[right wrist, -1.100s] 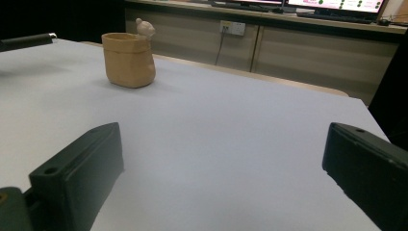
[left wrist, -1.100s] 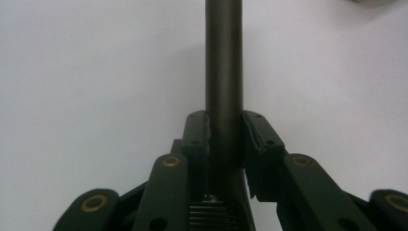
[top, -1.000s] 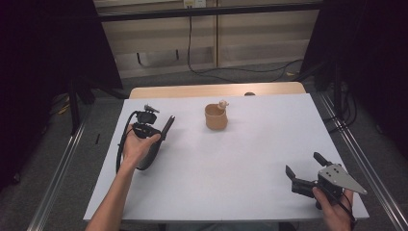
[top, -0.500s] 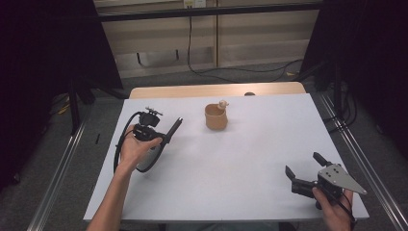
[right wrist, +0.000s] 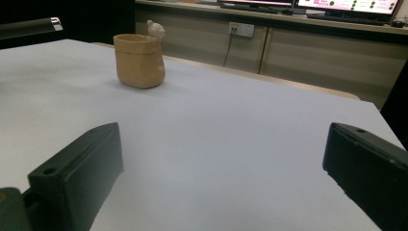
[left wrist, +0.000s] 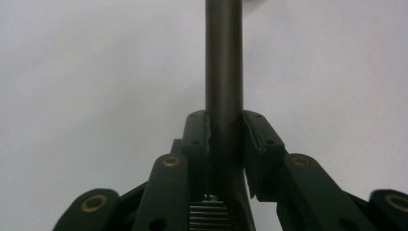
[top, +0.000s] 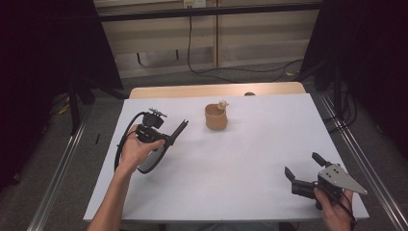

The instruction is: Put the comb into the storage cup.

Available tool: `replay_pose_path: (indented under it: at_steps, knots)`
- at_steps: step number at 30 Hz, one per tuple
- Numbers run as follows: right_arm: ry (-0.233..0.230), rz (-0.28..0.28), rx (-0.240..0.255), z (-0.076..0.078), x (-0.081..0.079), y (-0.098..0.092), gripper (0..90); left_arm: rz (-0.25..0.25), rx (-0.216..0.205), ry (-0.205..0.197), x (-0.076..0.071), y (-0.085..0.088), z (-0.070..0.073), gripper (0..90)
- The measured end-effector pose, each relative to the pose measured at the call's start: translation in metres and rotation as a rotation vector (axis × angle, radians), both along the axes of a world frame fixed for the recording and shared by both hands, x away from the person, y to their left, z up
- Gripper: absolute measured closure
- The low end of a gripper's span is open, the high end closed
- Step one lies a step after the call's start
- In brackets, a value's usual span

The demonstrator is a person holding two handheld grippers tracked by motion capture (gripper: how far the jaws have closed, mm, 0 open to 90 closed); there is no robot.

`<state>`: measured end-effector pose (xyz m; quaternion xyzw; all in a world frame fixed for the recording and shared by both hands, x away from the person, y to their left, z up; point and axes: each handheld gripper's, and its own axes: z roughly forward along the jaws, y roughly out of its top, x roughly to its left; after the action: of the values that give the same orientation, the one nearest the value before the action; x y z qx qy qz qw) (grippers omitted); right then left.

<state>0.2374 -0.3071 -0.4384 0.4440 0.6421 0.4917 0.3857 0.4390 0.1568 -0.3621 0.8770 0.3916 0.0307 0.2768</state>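
Observation:
My left gripper [top: 167,138] is shut on a dark slim rod [top: 179,128] that sticks out up and to the right, over the left part of the white table [top: 250,159]. In the left gripper view the rod [left wrist: 223,62] runs straight up between the pads of my left gripper [left wrist: 225,132], which clamp it on both sides. A tan cup [top: 215,117] with a small figure on its rim stands at the middle back, to the right of the rod's tip. My right gripper [top: 303,165] rests open near the front right corner. The cup [right wrist: 139,60] stands far ahead of my right gripper [right wrist: 224,144].
A wooden table edge [top: 216,90] shows behind the white top. Metal rails [top: 358,159] run along both sides of the table. Cabinets and a hanging cable [top: 190,38] stand at the back. The rod's shiny end [right wrist: 30,27] shows far left in the right gripper view.
The left hand has carried the rod to the right, closer to the cup. The right gripper has stayed in place.

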Motion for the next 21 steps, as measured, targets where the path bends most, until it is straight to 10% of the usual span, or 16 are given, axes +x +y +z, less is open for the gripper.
replay_pose_path:
  at_steps: [21]
  knots:
    - [-0.002,0.04,-0.003,0.0,-0.001,0.003,0.0,-0.15,0.009,-0.016,-0.022,-0.029,0.006,72.9]
